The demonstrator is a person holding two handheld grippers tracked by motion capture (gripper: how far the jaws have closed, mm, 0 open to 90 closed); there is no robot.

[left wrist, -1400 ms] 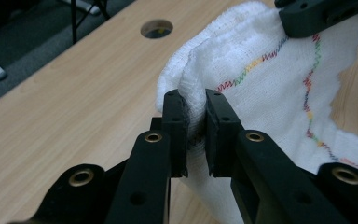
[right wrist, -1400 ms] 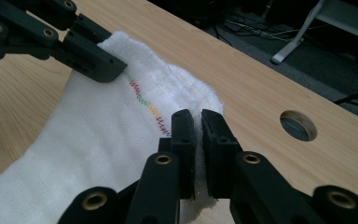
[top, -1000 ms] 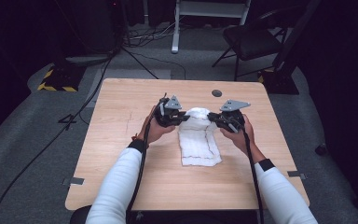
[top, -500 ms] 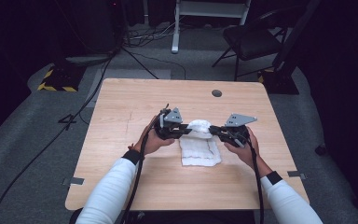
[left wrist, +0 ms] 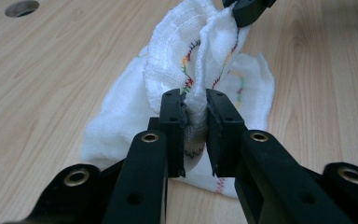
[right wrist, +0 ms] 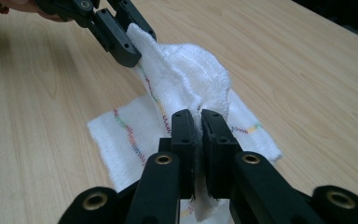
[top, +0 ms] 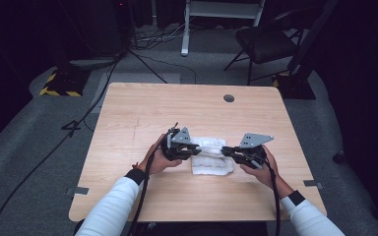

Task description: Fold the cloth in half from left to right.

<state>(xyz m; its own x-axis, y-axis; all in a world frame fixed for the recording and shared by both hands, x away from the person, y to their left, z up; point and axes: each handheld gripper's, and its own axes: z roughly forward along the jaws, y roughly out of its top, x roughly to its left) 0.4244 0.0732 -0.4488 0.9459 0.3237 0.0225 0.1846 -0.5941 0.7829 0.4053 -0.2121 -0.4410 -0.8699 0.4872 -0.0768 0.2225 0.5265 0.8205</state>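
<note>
A white cloth (top: pixel 212 164) with coloured stitching lies on the wooden table (top: pixel 177 108), its far edge lifted and doubled back over the rest. My left gripper (top: pixel 193 150) pinches that raised edge at its left end, and in the left gripper view its jaws (left wrist: pixel 193 95) are shut on a bunched fold of the cloth (left wrist: pixel 168 60). My right gripper (top: pixel 229 151) holds the same edge at its right end. In the right gripper view its jaws (right wrist: pixel 196 114) clamp the cloth (right wrist: pixel 191 65), with the left gripper (right wrist: pixel 121 37) farther off.
A round cable hole (top: pixel 229 98) sits near the table's far edge. Beyond the table stand a dark chair (top: pixel 270 39) and a white frame (top: pixel 184 29), with cables across the floor. A yellow-and-black striped base (top: pixel 59 88) lies at the far left.
Both hands have drawn back toward the person, carrying the cloth's far edge over the rest. The cloth now looks shorter and doubled.
</note>
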